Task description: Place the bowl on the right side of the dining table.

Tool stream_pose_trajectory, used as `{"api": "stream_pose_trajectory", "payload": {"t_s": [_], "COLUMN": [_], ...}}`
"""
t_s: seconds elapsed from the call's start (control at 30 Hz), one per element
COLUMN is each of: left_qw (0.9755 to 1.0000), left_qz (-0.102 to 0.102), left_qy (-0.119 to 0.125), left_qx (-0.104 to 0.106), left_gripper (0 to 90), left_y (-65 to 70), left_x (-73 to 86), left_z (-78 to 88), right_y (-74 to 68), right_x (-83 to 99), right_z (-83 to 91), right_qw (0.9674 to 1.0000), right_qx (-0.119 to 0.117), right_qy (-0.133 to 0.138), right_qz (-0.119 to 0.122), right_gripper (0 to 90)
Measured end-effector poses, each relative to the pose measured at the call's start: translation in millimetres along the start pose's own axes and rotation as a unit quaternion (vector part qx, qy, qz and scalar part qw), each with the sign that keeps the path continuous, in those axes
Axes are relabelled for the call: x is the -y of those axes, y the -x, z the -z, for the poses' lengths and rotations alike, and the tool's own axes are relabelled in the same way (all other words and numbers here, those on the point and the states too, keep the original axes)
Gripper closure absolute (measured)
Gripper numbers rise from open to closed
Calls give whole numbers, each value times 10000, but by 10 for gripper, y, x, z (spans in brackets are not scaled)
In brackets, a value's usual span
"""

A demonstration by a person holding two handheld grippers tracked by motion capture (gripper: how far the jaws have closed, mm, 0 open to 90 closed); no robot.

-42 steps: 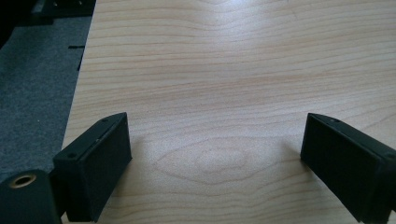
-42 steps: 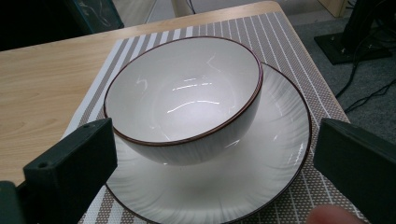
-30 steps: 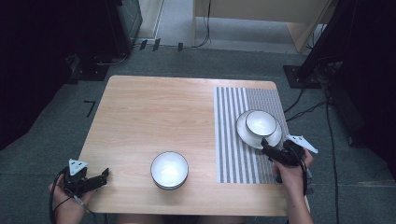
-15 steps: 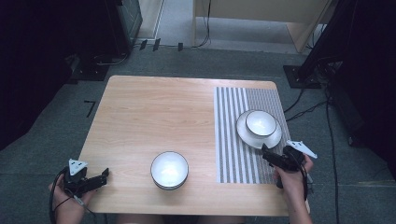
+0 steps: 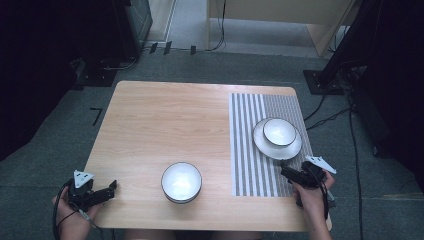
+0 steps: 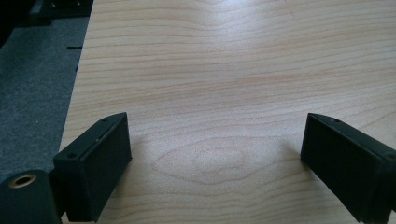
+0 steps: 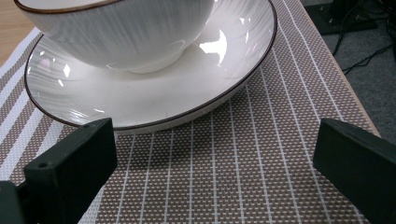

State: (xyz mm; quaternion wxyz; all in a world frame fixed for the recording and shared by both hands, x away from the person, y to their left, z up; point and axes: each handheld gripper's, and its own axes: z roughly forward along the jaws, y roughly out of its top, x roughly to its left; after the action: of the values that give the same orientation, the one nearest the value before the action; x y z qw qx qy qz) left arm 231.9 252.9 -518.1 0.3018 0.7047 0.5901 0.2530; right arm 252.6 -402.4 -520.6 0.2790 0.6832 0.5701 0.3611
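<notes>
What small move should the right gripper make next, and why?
Probably ease the right gripper forward a little toward the plate. Its jaws stand wide open just short of the plate's near rim on the striped mat, touching nothing, and the bowl sits on that plate. The left gripper rests open, far from the other bowl.

No readable text, label, brand, number or sign anywhere. Checked: the wooden table [image 5: 165, 125], plain grain; the striped placemat [image 7: 233, 177], woven pattern, no lettering; the plate [image 7: 140, 100] just ahead of the right gripper's fingers [image 7: 70, 168], plain white glaze with a dark rim line, and the bowl [image 7: 116, 32] standing on it, ribbed, unmarked. Black pads of the left gripper's fingers [image 6: 98, 163]: screw holes, no marking.
</notes>
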Motion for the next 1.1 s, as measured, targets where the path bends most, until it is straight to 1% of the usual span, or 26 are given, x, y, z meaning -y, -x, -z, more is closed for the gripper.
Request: {"api": "stream_pose_trajectory", "payload": {"t_s": [0.03, 0.2, 0.27, 0.43, 0.5, 0.67, 0.8, 1.1], "left_qw": [10000, 10000, 10000, 10000, 10000, 10000, 10000, 10000], "left_qz": [1, -1, -2, -4, -3, -2, -2, -2], "left_qy": [0, 3, 2, 0, 1, 2, 2, 1], "left_qx": [0, 4, 3, 4, 4, 4, 4, 4], "left_gripper": [81, 81, 81, 81, 81, 81, 81, 81], "left_y": [0, 1, 1, 1, 1, 1, 1, 1], "left_x": [0, 0, 0, 1, 1, 1, 1, 0], "left_z": [0, 0, 0, 0, 0, 0, 0, 0], "right_y": [2, 6, 4, -3, -14, -27, -28, -7], "right_x": [9, 17, 31, 51, 69, 90, 128, 188], "right_z": [-7, 4, 12, 43, 59, 85, 131, 224], "right_qw": [10000, 10000, 9999, 9999, 9999, 9999, 9998, 9999], "right_qx": [16, -8, -20, -37, -48, -47, -111, -79], "right_qy": [-58, -61, -141, -64, -113, -113, -134, -130], "right_qz": [-28, -69, -84, -84, -70, -43, -58, -11], "right_gripper": [0, 0, 0, 0, 0, 0, 0, 0]}}
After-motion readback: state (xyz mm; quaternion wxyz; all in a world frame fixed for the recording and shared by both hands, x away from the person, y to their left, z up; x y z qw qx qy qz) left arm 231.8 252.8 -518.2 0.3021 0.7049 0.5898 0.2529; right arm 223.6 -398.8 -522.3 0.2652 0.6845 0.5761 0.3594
